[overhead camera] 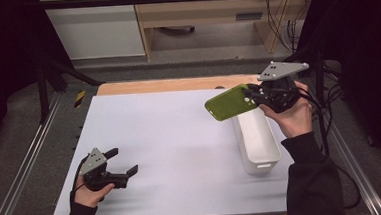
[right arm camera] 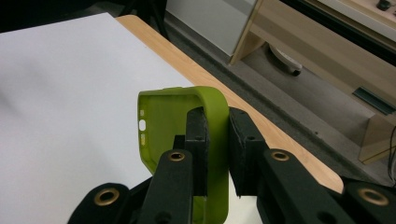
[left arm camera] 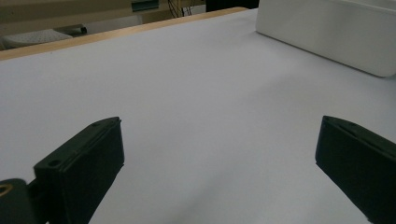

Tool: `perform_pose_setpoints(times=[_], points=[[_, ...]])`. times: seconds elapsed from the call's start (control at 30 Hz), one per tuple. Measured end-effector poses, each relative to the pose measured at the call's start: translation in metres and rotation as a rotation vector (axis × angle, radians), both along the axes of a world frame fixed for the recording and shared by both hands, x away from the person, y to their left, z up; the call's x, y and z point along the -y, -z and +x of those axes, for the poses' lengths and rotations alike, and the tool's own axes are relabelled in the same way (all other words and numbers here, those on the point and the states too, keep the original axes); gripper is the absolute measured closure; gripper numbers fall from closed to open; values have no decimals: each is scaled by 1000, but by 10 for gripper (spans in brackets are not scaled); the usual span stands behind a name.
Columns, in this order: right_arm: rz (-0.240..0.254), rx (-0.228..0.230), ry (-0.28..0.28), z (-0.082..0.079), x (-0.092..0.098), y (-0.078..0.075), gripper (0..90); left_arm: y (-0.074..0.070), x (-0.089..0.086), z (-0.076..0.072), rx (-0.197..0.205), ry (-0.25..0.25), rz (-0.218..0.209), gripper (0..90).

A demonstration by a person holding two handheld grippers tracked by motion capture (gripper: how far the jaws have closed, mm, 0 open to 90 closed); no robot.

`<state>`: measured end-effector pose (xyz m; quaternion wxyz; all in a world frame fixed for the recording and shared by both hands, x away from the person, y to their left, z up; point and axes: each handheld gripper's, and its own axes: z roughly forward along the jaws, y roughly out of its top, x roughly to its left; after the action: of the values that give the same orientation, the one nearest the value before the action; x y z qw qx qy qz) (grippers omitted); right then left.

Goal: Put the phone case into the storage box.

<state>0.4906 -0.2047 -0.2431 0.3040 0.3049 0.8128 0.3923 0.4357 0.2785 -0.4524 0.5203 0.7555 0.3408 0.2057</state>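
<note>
while the right gripper (overhead camera: 252, 94) hangs in the air near the surface's (overhead camera: 170, 139) far right corner, its fingers (right arm camera: 198, 140) pinch one wall of a green phone case (overhead camera: 230, 102) above the white bin (overhead camera: 258, 141). the left gripper (overhead camera: 124, 161), near the front left corner, holds its fingers (left arm camera: 84, 163) wide apart with nothing between them.

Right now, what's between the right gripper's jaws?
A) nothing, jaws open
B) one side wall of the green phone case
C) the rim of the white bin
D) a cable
B: in the right gripper view the right gripper has its jaws shut on one side wall of the green phone case, and the high view shows the case held up above the far end of the white bin.
</note>
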Motion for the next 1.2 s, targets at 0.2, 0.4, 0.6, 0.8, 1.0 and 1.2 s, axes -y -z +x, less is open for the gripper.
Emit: perform_pose_setpoints(times=[0.2, 0.4, 0.6, 0.8, 1.0, 1.2], points=[[-24, 9, 28, 5, 4, -3, 794, 0, 0, 0, -1, 2, 2, 9], [-25, 13, 52, 10, 9, -6, 794, 0, 0, 0, 0, 2, 2, 9], [-41, 16, 88, 15, 16, -8, 794, 2, 1, 0, -2, 4, 5, 9], [-69, 17, 126, 19, 21, -6, 793, 2, 1, 0, -3, 7, 9, 9], [-106, 15, 152, 23, 23, -5, 793, 2, 1, 0, -3, 8, 10, 9], [-135, 22, 157, 28, 26, -5, 793, 2, 1, 0, -2, 9, 11, 9]])
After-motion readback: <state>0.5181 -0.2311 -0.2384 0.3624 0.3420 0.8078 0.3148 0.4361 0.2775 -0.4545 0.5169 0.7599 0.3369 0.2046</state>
